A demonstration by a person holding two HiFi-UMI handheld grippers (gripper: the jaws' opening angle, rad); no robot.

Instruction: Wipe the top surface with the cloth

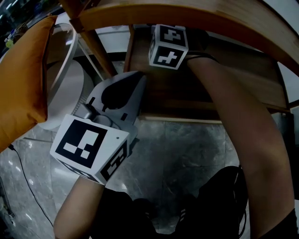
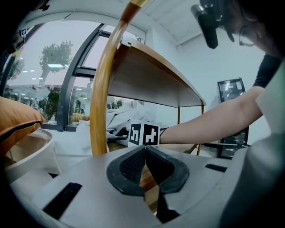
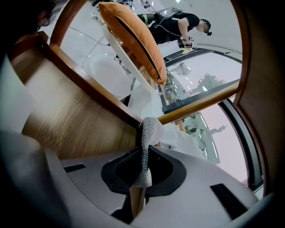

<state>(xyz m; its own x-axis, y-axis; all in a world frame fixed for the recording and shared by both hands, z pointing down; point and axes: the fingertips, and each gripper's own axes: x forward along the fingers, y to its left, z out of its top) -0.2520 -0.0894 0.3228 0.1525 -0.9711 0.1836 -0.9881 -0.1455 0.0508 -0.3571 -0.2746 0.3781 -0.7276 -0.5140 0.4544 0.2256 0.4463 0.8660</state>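
**Under the tabletop: cloth pinched, top surface not yet touched**

At the middle of the scene stands the pale-brown wooden side table with a bent-wood hoop frame (image 1: 187,14), its flat top carried above a lower shelf. Grey marble floor (image 1: 187,149) spreads in front of the table. To the table's left, a plump orange cushion (image 1: 21,79) leans on a white curved seat (image 1: 65,91).

The person's right forearm reaches in between the table's top and its lower shelf. The grey two-jaw right gripper (image 3: 143,167) is therefore inside the table, not above it. Its jaws pinch a narrow strip of grey knitted cloth (image 3: 147,133). The strip stands up between the pads, and its upper end lies against the edge of one of the table's wood-grain boards; I cannot tell which board.

The grey left gripper (image 2: 144,151) hangs just outside the table, beside the front-left part of the hoop. Its jaws are pressed together with nothing between them.

The cloth looks secured, but the wipe of the top appears not to have begun. The next move likely calls for drawing the right gripper out from under the top without catching the hoop. It would then rise above the table and lay the cloth's free end flat on the top. So little cloth shows past the jaws that a low, tilted approach may be needed for good contact.
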